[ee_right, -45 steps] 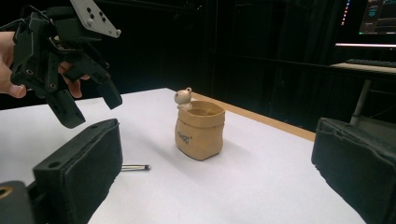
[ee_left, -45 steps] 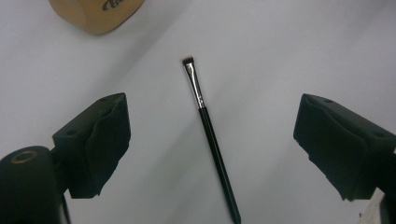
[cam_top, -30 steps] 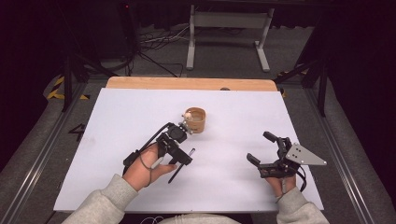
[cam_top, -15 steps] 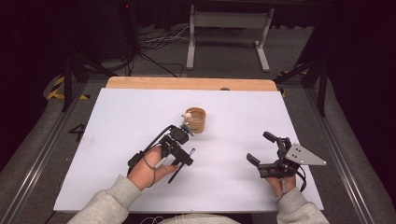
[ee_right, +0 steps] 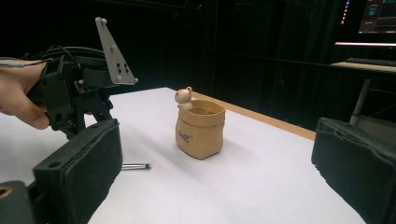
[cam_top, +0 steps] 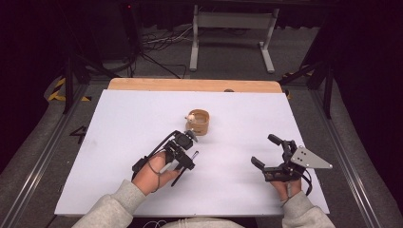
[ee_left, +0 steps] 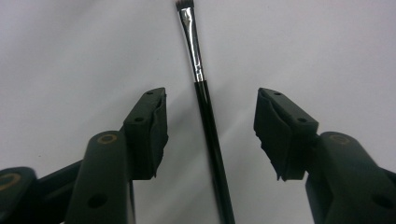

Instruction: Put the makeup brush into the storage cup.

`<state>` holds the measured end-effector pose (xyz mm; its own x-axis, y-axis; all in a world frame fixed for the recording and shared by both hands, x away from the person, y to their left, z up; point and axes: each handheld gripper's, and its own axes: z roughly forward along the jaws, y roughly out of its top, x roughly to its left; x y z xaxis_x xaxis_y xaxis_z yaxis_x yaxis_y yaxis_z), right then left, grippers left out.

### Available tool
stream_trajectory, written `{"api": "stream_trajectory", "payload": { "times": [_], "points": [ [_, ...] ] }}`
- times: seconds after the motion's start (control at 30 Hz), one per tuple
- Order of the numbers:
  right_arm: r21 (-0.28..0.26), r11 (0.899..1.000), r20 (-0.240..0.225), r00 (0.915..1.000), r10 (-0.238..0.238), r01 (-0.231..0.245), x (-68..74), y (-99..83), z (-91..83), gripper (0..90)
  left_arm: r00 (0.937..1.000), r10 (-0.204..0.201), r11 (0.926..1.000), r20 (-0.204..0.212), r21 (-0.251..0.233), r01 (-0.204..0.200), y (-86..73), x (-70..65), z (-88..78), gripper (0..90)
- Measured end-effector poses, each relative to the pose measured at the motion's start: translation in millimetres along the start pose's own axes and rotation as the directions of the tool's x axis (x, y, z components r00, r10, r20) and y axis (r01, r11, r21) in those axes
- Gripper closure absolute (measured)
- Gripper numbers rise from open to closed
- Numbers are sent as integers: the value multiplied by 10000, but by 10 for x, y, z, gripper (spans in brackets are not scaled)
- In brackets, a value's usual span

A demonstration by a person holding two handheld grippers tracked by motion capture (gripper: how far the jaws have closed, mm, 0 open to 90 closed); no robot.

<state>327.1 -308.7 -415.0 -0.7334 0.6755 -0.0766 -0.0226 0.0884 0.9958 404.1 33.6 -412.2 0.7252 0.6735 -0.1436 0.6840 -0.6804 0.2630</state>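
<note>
A thin makeup brush [ee_left: 205, 116] with a black handle, silver ferrule and dark bristles lies flat on the white table [cam_top: 119, 142]. My left gripper [ee_left: 211, 95] points down over it with one jaw on each side. The jaws have just been closing, but a gap remains on both sides of the handle, so the gripper is open. In the high view the left gripper [cam_top: 185, 159] sits just in front of a small tan bag-shaped cup [cam_top: 199, 122] with a little bear on its rim. My right gripper [cam_top: 264, 150] rests at the right, wide open with nothing between its jaws.
From the right gripper view, the cup [ee_right: 201, 128] stands mid-table, the brush tip [ee_right: 137, 166] lies to its left, and the left gripper [ee_right: 77, 98] hovers above it. A wooden strip [cam_top: 195, 85] edges the table's far side. Stands and cables sit on the floor beyond.
My left hand has edged slightly to the right over the brush and its jaws have narrowed around the handle. The right gripper and the cup have stayed put.
</note>
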Motion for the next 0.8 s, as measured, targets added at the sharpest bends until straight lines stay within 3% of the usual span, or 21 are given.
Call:
{"api": "stream_trajectory", "payload": {
  "times": [0.33,0.57,0.8],
  "points": [
    [6,10000,-18,10000,-20,20,-1,-2,2,22,9998,-45,9999,189,110,43,10,-16,56,579],
    [16,10000,-25,10000,-23,23,0,-3,3,22,9980,-122,9997,626,240,108,9,-8,92,697],
    [11,10000,-58,10000,-7,7,3,-3,5,22,9981,-218,9987,584,470,190,8,8,128,761]
  ]
}}
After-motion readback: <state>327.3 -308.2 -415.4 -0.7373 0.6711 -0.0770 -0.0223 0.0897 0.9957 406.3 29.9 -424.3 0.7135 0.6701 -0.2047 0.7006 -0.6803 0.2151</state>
